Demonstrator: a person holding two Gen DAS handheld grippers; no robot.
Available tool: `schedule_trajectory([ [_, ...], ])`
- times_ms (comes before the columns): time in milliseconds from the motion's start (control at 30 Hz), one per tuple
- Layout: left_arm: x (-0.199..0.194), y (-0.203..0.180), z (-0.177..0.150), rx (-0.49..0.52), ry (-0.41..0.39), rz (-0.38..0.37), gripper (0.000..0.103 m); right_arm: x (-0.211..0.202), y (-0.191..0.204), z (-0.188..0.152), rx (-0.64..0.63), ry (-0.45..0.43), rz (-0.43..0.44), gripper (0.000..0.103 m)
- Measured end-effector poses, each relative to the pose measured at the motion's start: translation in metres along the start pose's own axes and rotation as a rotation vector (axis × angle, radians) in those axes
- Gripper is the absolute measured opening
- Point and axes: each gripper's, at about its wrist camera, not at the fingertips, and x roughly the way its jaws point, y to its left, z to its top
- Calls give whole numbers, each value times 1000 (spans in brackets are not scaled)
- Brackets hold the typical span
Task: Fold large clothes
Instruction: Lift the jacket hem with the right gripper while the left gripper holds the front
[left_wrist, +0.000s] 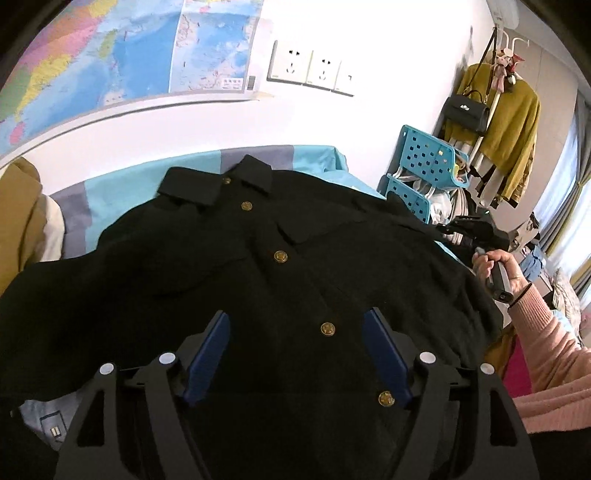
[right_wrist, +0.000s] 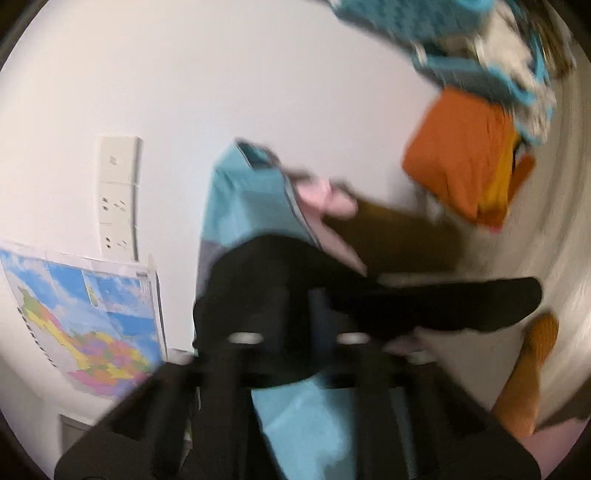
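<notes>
A large black shirt (left_wrist: 221, 258) with gold buttons and a collar lies face up on a blue-and-grey bed sheet (left_wrist: 110, 192). My left gripper (left_wrist: 299, 325) hovers open over the shirt's lower front, blue pads apart on either side of the button line, holding nothing. In the left wrist view the right gripper (left_wrist: 476, 229) is at the shirt's right edge, held by a hand in a pink sleeve. The right wrist view is blurred: black cloth (right_wrist: 424, 306), a sleeve, sits at my right gripper (right_wrist: 299, 306); whether the jaws pinch it I cannot tell.
A white wall with a map (left_wrist: 92, 66) and sockets (left_wrist: 310, 70) is behind the bed. Blue perforated baskets (left_wrist: 424, 162) and a rack with a mustard top (left_wrist: 513, 122) and black handbag stand at the right. A brown garment (left_wrist: 18, 221) lies at the left.
</notes>
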Motion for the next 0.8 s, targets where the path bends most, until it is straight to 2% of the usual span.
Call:
schedule_trajectory([
  [67,4,2,1,-8,6,-4,73,-10,16,2,-85,-56,-35,3],
  [167,9,6,3,-21,14,-11,73,-22,46,-1,-199,-98,-31,3],
  [300,16,12,5,-37,27,-26,73,-38,106,-20,-417,-165,-22,3],
  [367,18,14,7,-41,24,-32,73,-37,141,-41,-556,-178,-52,3],
  [400,19,16,8,-44,21,-37,73,-33,167,-60,-668,-170,-68,3],
  [500,20,21,10,-65,13,-49,73,-16,215,-114,-895,-114,-8,1],
  [533,21,23,10,-72,14,-51,73,-2,236,-146,-1014,-76,8,1],
  [567,22,25,10,-80,16,-55,73,11,246,-164,-1056,-26,31,1],
  [633,23,31,9,-99,19,-52,73,40,252,-190,-1079,97,37,4],
  [700,21,35,7,-112,21,-53,73,57,244,-197,-1088,110,-28,18],
  [733,20,37,5,-115,19,-52,73,62,232,-191,-1033,135,-38,27],
  [800,16,41,3,-115,15,-51,74,56,203,-173,-923,112,-75,32],
])
